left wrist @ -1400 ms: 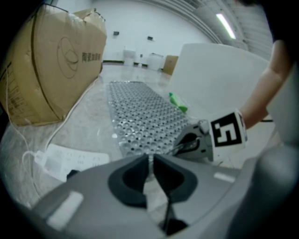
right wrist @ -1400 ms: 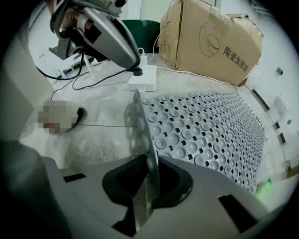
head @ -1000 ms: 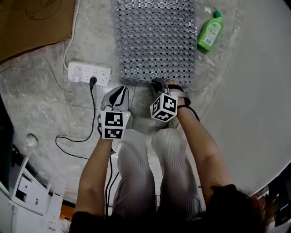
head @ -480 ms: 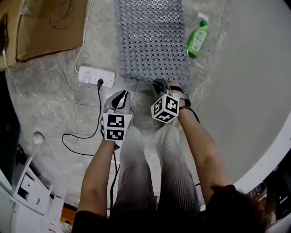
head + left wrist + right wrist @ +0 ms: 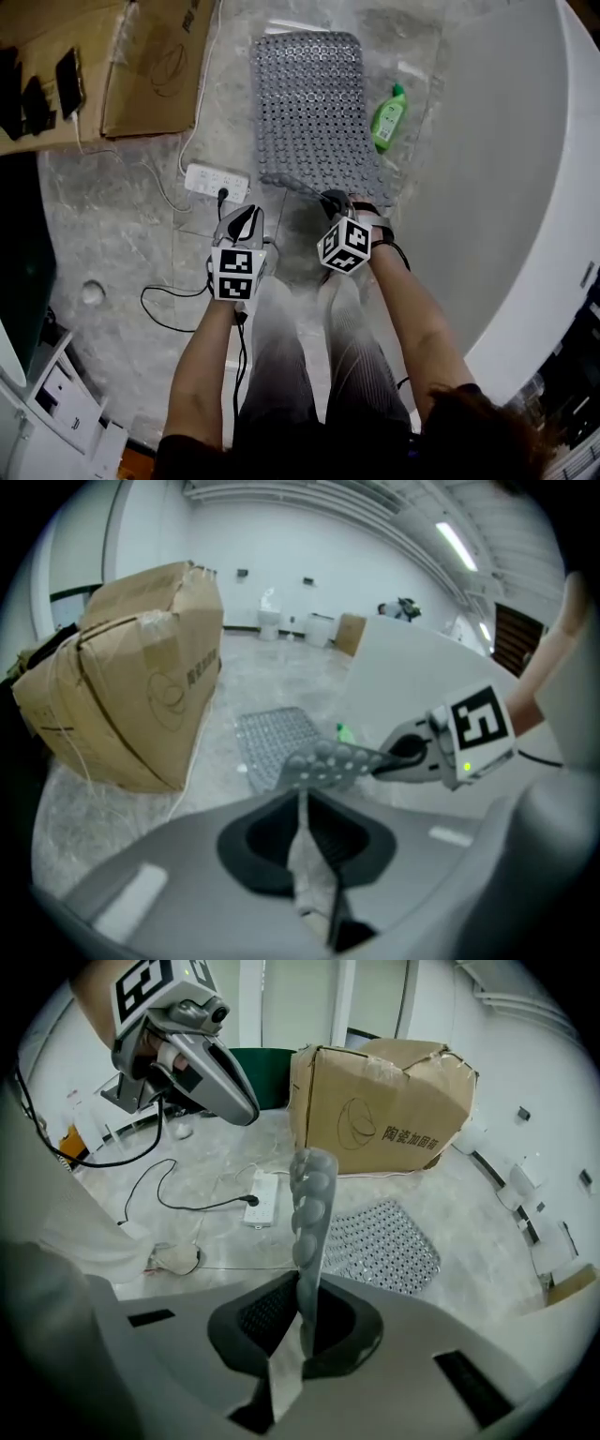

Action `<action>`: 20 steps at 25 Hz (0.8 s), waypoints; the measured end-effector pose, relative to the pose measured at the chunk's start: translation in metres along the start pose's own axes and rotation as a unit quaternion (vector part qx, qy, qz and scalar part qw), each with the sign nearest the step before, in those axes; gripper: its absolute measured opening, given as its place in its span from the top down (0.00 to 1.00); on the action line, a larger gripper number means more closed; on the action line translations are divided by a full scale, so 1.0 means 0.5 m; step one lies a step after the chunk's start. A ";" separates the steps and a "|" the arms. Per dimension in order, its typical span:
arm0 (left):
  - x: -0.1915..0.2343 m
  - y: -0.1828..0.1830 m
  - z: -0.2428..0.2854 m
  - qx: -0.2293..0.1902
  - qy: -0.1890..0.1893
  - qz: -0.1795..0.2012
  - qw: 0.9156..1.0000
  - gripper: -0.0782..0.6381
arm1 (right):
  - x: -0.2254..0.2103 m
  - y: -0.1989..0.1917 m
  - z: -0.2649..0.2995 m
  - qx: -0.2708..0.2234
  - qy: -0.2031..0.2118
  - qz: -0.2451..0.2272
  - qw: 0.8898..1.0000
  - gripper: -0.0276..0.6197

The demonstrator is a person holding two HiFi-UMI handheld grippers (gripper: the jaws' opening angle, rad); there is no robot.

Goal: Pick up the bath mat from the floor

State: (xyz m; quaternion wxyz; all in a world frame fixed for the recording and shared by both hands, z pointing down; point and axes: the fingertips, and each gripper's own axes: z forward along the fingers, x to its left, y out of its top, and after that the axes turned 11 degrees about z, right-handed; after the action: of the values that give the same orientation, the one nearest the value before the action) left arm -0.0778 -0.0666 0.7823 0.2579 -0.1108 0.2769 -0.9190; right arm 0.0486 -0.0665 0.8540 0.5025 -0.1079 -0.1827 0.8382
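Your right hand-held gripper point(image 5: 328, 198), clamped on the bath mat point(image 5: 309, 103) at its 6 o'clock edge, has risen; that edge now clears the floor point(image 5: 131, 234).

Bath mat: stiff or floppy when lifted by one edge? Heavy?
Likely floppy: the edge in the right hand-held gripper is raised while the rest of the bath mat lies flat. Probably light: thin, full of holes.
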 end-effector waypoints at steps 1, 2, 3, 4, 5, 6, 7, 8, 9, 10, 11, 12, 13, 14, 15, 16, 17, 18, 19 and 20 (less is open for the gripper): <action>0.000 0.010 -0.015 0.000 0.001 -0.003 1.000 0.84 | 0.000 0.005 -0.019 0.000 0.000 0.002 1.000 0.94; 0.000 0.019 -0.031 -0.001 0.003 -0.006 1.000 0.84 | -0.001 0.011 -0.039 0.000 -0.001 0.004 1.000 0.94; 0.000 0.029 -0.047 -0.002 0.004 -0.007 1.000 0.84 | -0.003 0.017 -0.058 -0.001 -0.002 0.007 1.000 0.94; 0.000 0.039 -0.063 -0.003 0.006 -0.007 1.000 0.84 | -0.005 0.024 -0.078 -0.002 -0.004 0.010 1.000 0.95; -0.001 0.048 -0.080 -0.005 0.007 -0.006 1.000 0.84 | -0.008 0.031 -0.098 -0.004 -0.006 0.013 1.000 0.94; -0.003 0.057 -0.097 -0.006 0.008 -0.004 1.000 0.84 | -0.011 0.038 -0.118 -0.007 -0.009 0.017 1.000 0.95; -0.004 0.065 -0.114 -0.007 0.009 -0.001 1.000 0.84 | -0.015 0.045 -0.139 -0.009 -0.012 0.021 1.000 0.95; -0.004 0.073 -0.132 -0.008 0.010 0.002 1.000 0.84 | -0.020 0.053 -0.159 -0.011 -0.015 0.026 0.999 0.95; -0.002 0.081 -0.150 -0.010 0.011 0.004 1.000 0.84 | -0.024 0.061 -0.179 -0.014 -0.018 0.031 0.999 0.95; 0.000 0.087 -0.169 -0.012 0.014 0.005 1.000 0.84 | -0.027 0.069 -0.198 -0.015 -0.020 0.035 0.999 0.95; 0.001 0.093 -0.189 -0.013 0.016 0.003 1.000 0.84 | -0.027 0.076 -0.217 -0.016 -0.022 0.039 0.999 0.95; 0.002 0.098 -0.209 -0.015 0.019 0.001 1.000 0.84 | -0.026 0.082 -0.236 -0.016 -0.023 0.044 0.999 0.95; 0.003 0.103 -0.230 -0.016 0.022 -0.002 1.000 0.84 | -0.023 0.087 -0.255 -0.016 -0.024 0.048 0.998 0.95; 0.003 0.108 -0.250 -0.018 0.025 -0.005 1.000 0.84 | -0.020 0.093 -0.274 -0.017 -0.024 0.053 0.998 0.95; 0.003 0.114 -0.270 -0.020 0.029 -0.007 0.999 0.84 | -0.018 0.100 -0.292 -0.018 -0.025 0.058 0.998 0.95; 0.002 0.122 -0.288 -0.024 0.033 -0.009 0.999 0.84 | -0.017 0.107 -0.310 -0.019 -0.027 0.061 0.998 0.95; 0.002 0.130 -0.304 -0.028 0.037 -0.010 0.999 0.84 | -0.017 0.114 -0.328 -0.020 -0.029 0.064 0.997 0.95; 0.000 0.137 -0.321 -0.032 0.041 -0.010 0.999 0.84 | -0.016 0.121 -0.346 -0.020 -0.030 0.066 0.997 0.95; -0.002 0.144 -0.337 -0.036 0.043 -0.011 0.998 0.84 | -0.015 0.129 -0.364 -0.021 -0.031 0.067 0.997 0.95; -0.005 0.151 -0.354 -0.040 0.043 -0.011 0.998 0.84 | -0.012 0.136 -0.381 -0.021 -0.032 0.068 0.997 0.95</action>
State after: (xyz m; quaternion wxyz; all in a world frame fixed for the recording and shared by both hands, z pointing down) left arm -0.1058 -0.0392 0.5942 0.2308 -0.0841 0.3230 -0.9140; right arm 0.0662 -0.0635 0.6525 0.4357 -0.1038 -0.2081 0.8695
